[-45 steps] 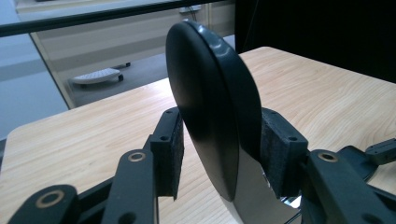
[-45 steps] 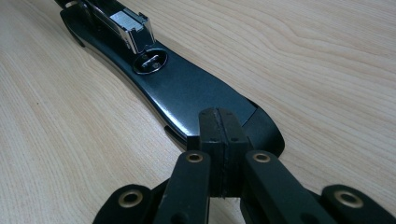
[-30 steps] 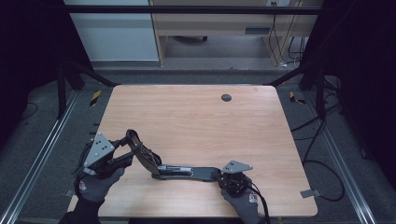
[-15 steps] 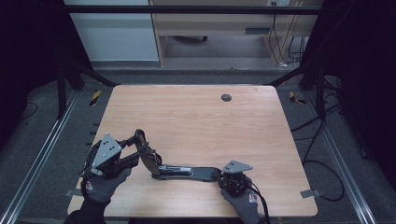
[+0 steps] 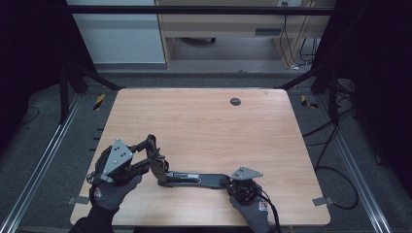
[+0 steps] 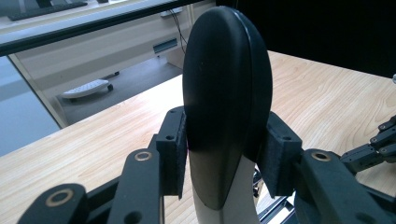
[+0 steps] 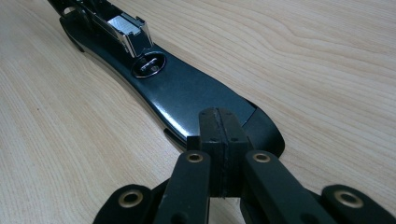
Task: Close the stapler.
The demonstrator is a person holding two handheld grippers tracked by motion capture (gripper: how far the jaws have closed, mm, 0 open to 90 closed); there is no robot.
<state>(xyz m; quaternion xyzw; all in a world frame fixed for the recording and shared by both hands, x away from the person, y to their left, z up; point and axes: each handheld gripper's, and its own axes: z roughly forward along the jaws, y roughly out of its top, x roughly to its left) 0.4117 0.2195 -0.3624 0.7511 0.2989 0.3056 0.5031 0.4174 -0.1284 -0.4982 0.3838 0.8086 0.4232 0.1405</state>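
A long black stapler lies opened out near the front edge of the wooden table [image 5: 204,126]. Its base [image 5: 199,179] rests flat, with the metal staple channel [image 7: 125,27] showing on top. The stapler's rounded black top arm [image 5: 156,165] is swung up at the left end. My left gripper [image 5: 150,155] is shut on that arm, and its pads [image 6: 175,154] press both sides of the arm [image 6: 226,84]. My right gripper [image 5: 230,182] is shut, with nothing between its pads. Its closed tips [image 7: 218,125] rest on the near end of the base [image 7: 187,95].
A small round dark grommet [image 5: 235,101] sits in the tabletop near the far edge. Metal rails [image 5: 43,155] run along the floor on both sides of the table. Cables [image 5: 335,174] trail on the floor at the right. A desk [image 5: 218,29] stands beyond the table.
My left gripper has shifted right toward the stapler's hinge, and the top arm in it now stands steeper. The right gripper and the base have not moved.
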